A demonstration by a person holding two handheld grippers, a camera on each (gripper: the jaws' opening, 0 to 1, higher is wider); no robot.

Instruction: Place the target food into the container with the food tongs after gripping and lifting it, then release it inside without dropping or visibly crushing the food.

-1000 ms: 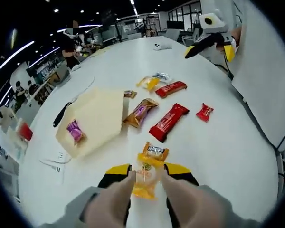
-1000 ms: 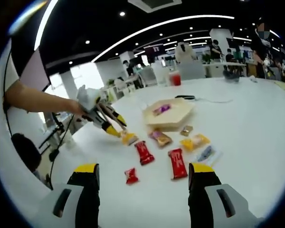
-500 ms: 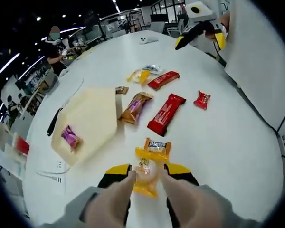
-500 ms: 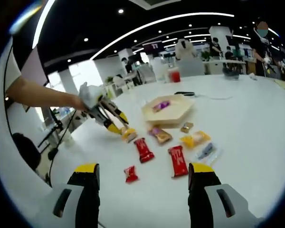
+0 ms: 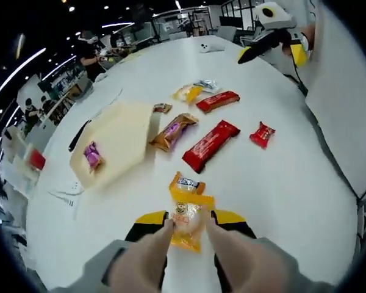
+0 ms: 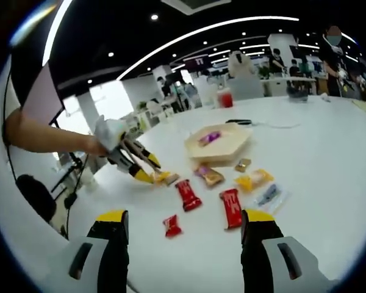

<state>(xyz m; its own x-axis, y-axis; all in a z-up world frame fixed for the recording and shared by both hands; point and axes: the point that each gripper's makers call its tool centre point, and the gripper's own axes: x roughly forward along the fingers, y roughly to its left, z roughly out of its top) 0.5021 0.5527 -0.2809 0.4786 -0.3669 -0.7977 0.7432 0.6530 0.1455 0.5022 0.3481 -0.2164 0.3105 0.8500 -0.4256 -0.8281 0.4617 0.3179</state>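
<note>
Left gripper (image 5: 188,227) pinching yellow snack packet (image 5: 186,215) above white table (image 5: 280,195), hexagonal tray (image 5: 119,143) lying at ten o'clock. Right gripper (image 6: 182,244) hovering, jaws spread, gripping nothing.

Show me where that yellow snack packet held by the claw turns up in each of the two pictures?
Left gripper view: the yellow snack packet sits low in the middle, pinched in the left claw.
Right gripper view: the same packet is left of middle, at the tip of the left claw coming in from the left.
Shared landmark: the pale hexagonal container holding a purple sweet.
</note>
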